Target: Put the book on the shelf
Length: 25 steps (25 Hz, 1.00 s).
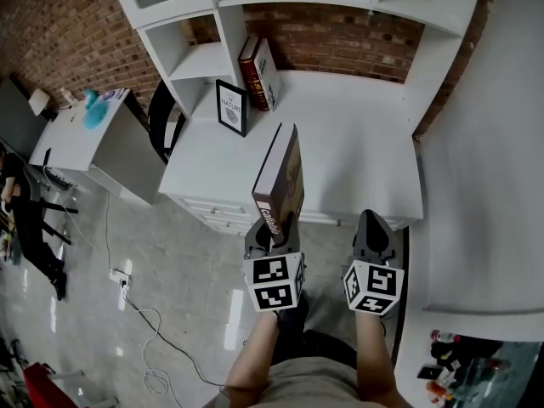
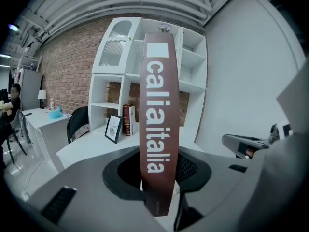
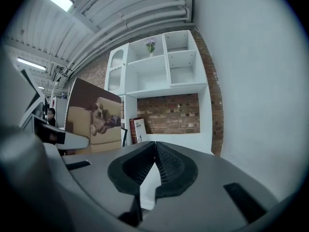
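Observation:
A brown hardback book with white lettering down its spine stands upright in my left gripper, which is shut on its lower end, in front of the white desk. Its cover, showing a dog on a sofa, faces my right gripper. That right gripper hovers beside it at the desk's front edge, jaws shut and empty. The white shelf unit stands ahead against the brick wall.
Two upright books lean in the shelf's lower corner, with a black picture frame in front of them. A black chair and a second white desk are to the left. A person sits at far left. A cable lies on the floor.

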{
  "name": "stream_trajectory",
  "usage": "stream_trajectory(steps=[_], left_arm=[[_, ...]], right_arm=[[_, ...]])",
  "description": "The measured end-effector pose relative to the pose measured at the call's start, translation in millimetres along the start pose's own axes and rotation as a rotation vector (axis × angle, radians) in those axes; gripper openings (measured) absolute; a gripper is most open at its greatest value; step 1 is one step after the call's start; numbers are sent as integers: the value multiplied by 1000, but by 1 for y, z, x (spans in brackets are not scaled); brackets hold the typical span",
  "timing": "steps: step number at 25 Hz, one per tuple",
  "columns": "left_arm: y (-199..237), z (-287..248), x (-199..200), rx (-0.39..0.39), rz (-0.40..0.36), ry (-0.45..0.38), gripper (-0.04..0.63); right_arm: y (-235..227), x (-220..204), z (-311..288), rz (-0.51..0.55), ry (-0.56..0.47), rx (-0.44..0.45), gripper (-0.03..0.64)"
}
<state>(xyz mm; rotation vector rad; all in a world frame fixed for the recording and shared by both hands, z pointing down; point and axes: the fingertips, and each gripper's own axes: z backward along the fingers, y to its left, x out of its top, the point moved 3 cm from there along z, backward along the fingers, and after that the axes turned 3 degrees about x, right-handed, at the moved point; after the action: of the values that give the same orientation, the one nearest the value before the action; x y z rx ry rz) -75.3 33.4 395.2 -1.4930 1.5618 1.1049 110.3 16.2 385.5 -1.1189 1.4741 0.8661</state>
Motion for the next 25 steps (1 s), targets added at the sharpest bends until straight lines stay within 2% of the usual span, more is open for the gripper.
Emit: stream_trajectory(steps=[11, 25], left_arm=[[25, -59, 23, -25, 1, 7, 149], [12, -119, 35, -35, 1, 29, 149]], right_arm=[[4, 6, -61, 8, 9, -28, 17], [-30, 5, -109, -6, 36, -37, 17]])
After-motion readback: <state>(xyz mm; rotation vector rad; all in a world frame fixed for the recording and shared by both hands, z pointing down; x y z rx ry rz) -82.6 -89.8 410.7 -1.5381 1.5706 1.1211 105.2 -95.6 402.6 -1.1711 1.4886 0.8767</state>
